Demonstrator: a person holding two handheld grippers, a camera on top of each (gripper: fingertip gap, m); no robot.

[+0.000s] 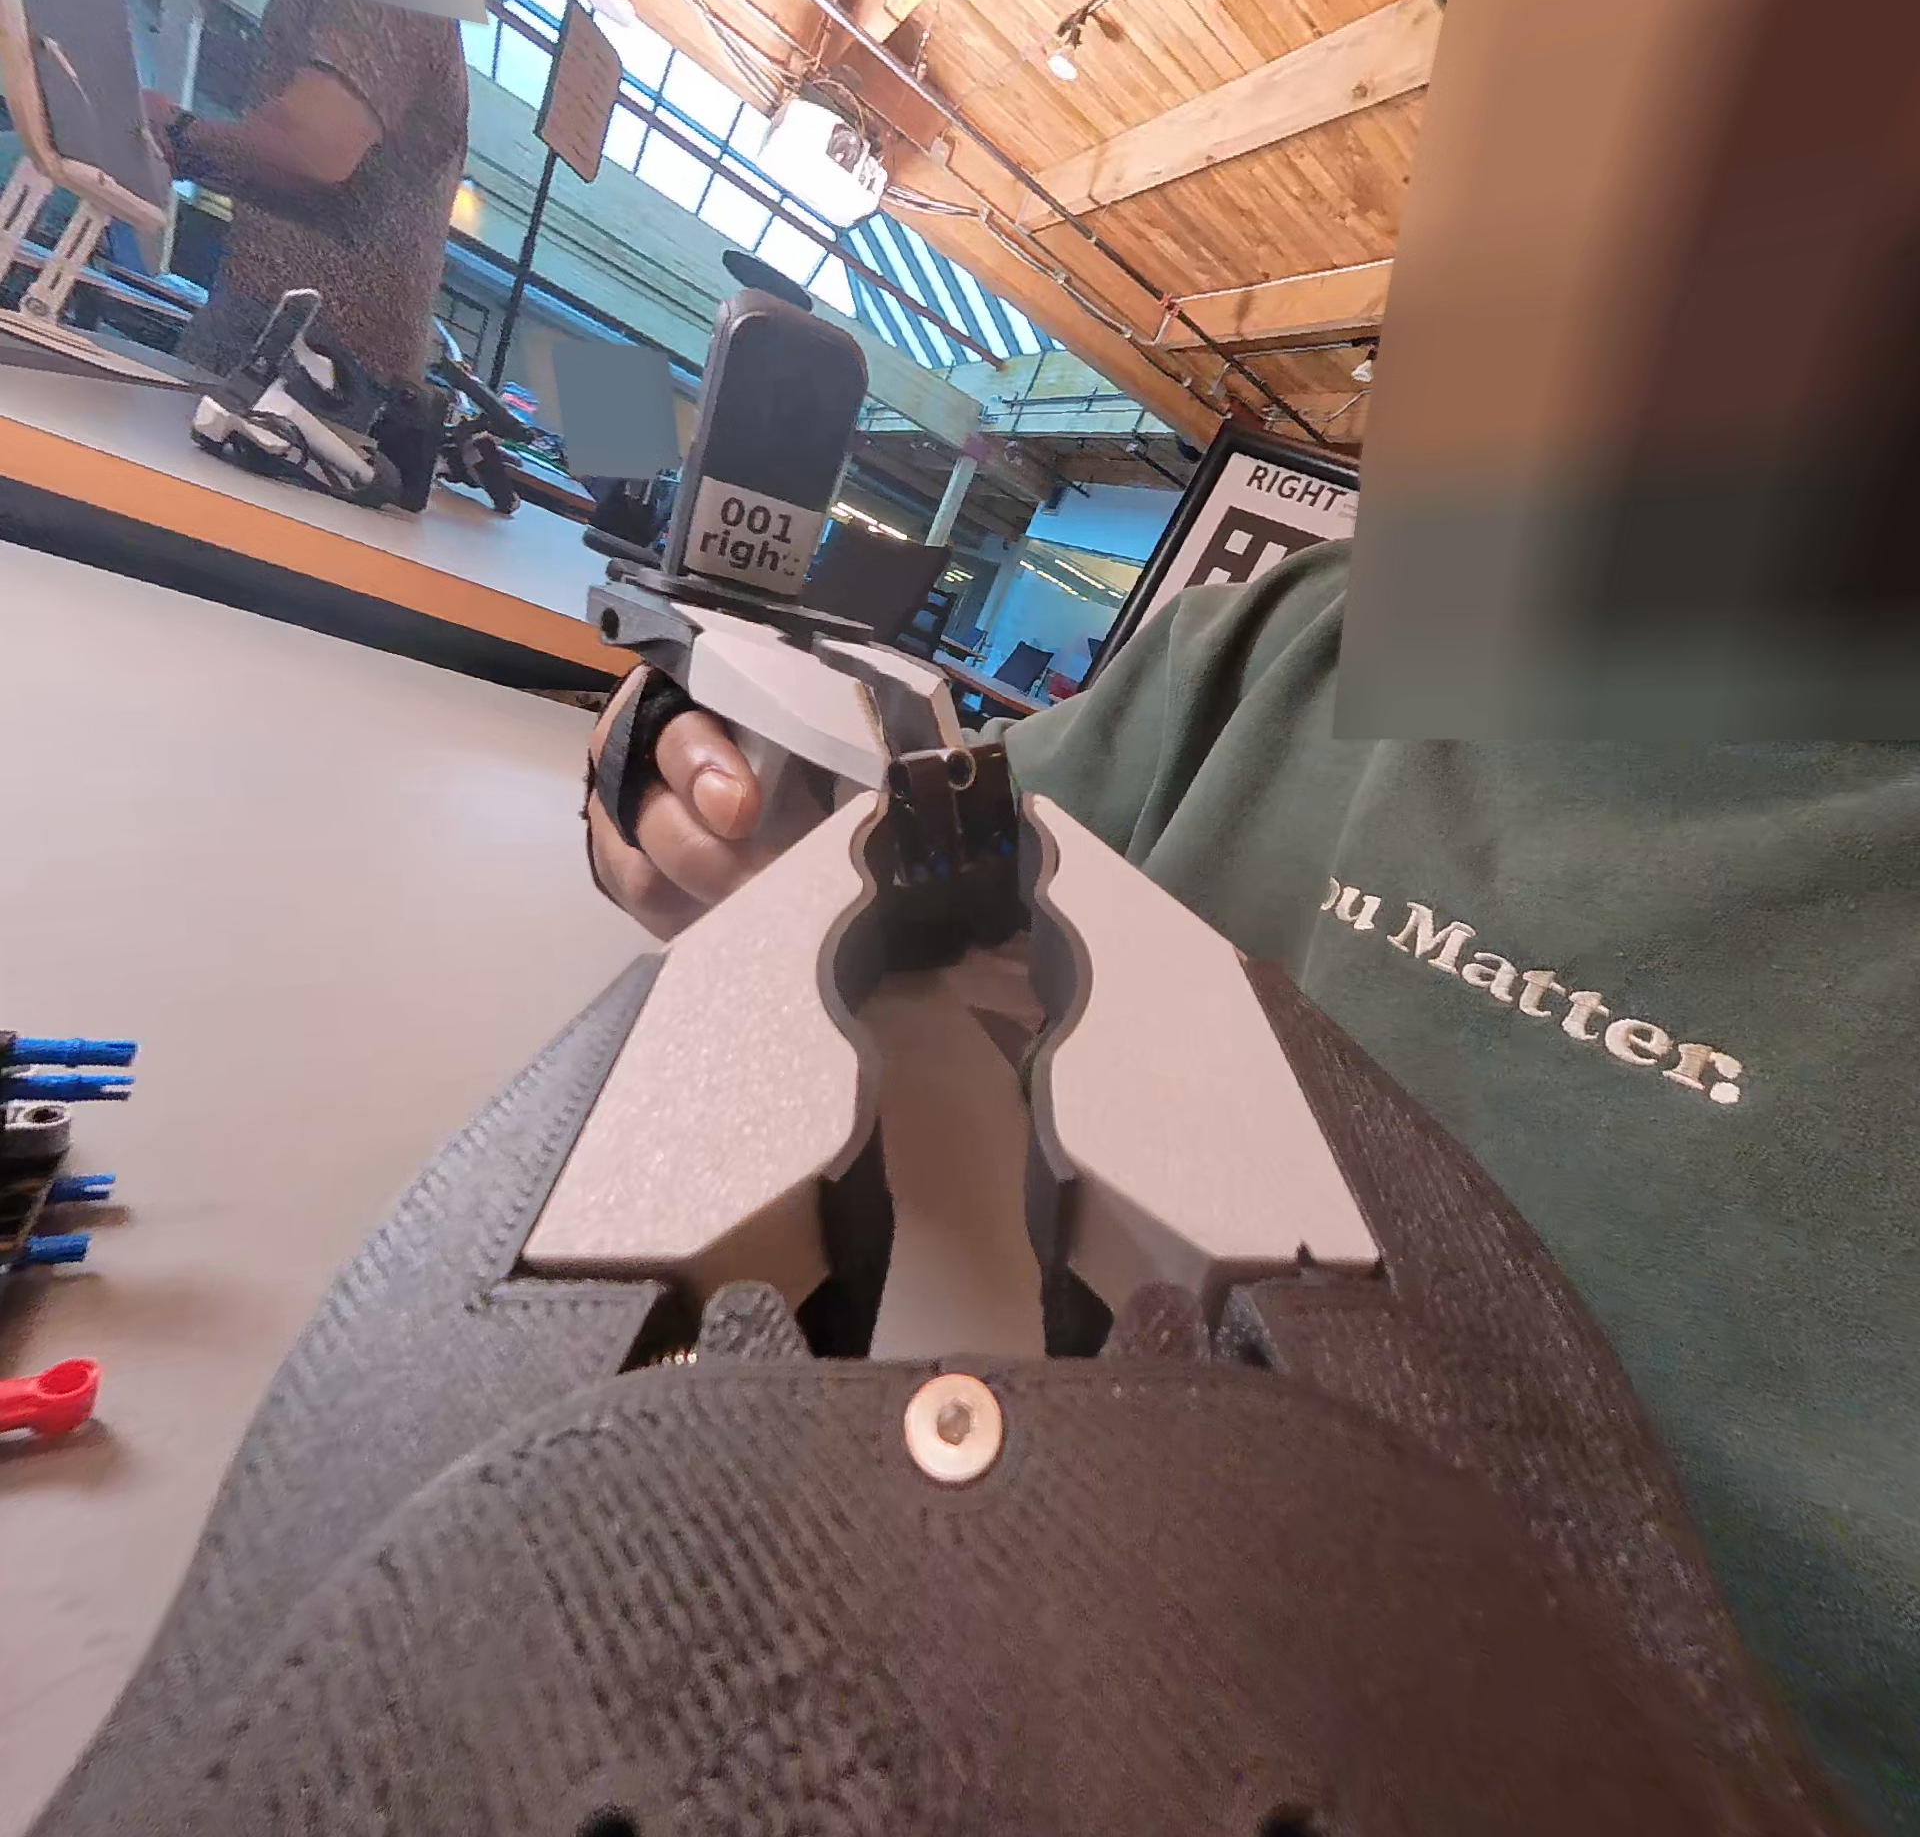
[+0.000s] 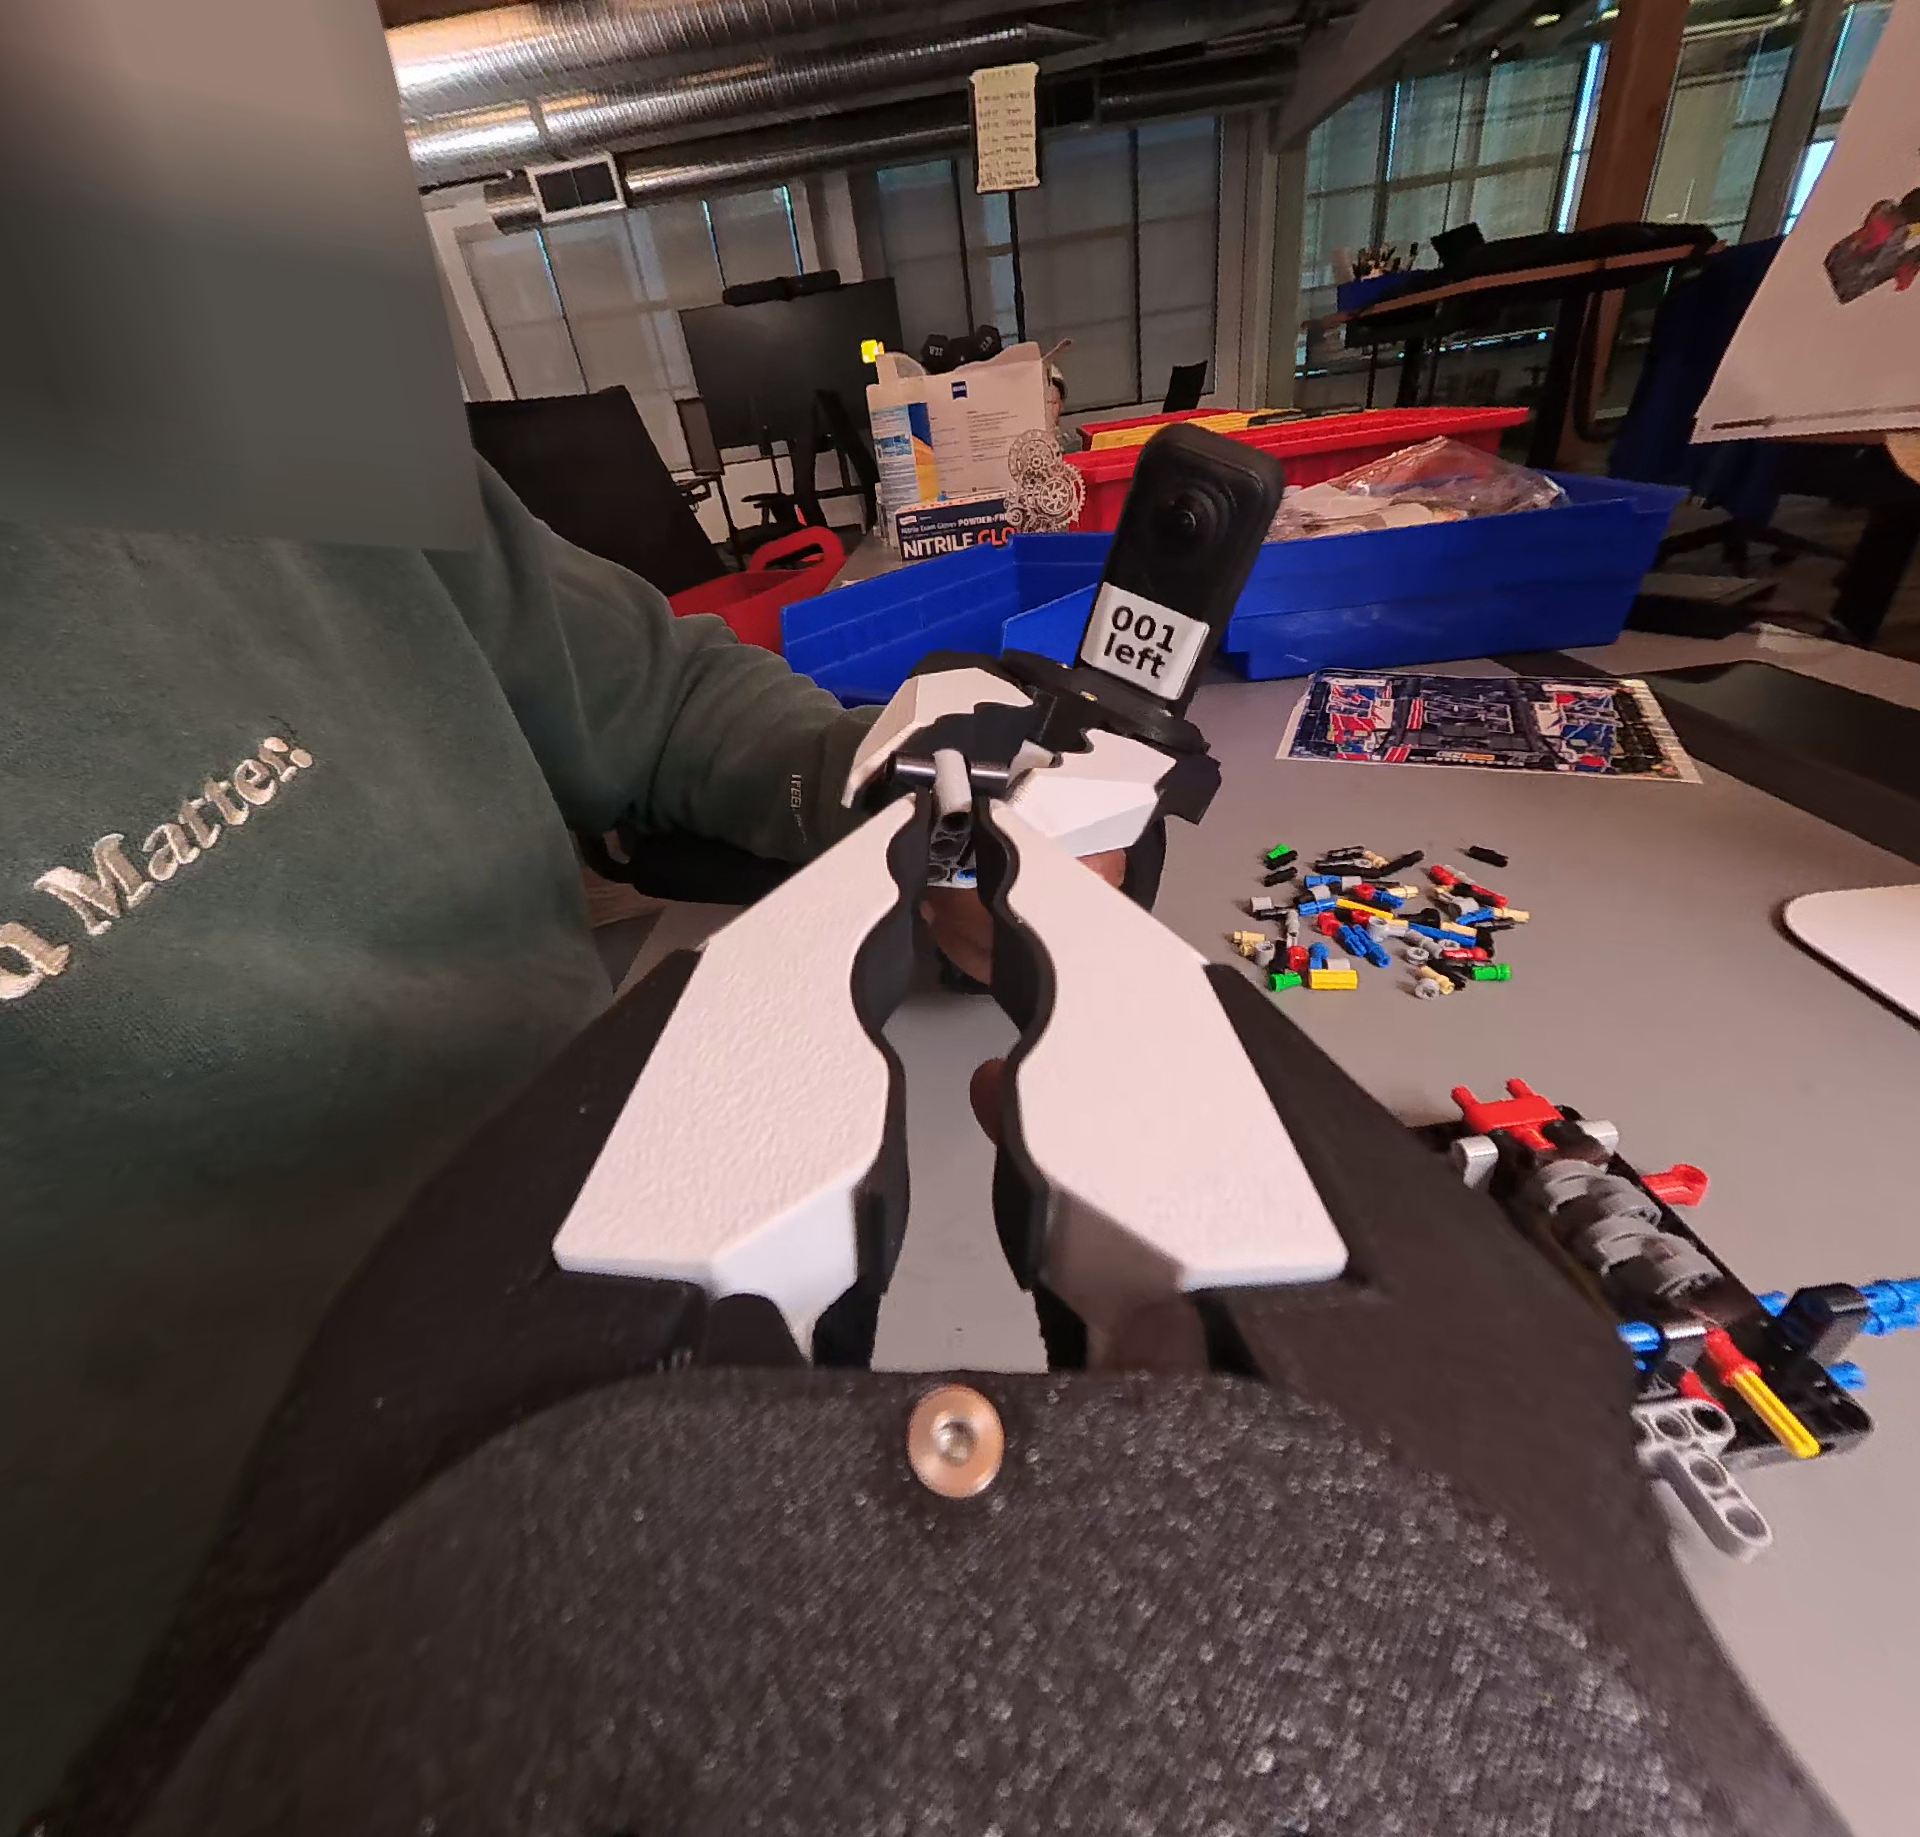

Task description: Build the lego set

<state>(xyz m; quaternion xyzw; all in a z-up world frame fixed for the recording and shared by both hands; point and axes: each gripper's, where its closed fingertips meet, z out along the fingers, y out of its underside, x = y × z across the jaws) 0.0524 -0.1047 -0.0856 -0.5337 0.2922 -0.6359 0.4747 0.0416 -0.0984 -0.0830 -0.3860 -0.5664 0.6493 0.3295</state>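
2 grippers meet tip-to-tip: left gripper clamps black lego piece, right gripper pinches grey connector w/ black pin; likely light, stiff, slippery, so grip flat sides.

Blue bins, maybe glove box

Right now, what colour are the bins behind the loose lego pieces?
Blue bins, with red bins behind them; the right wrist view shows them best.

white label on black camera, embroidered lettering on green sweatshirt, printed glove box, framed sign
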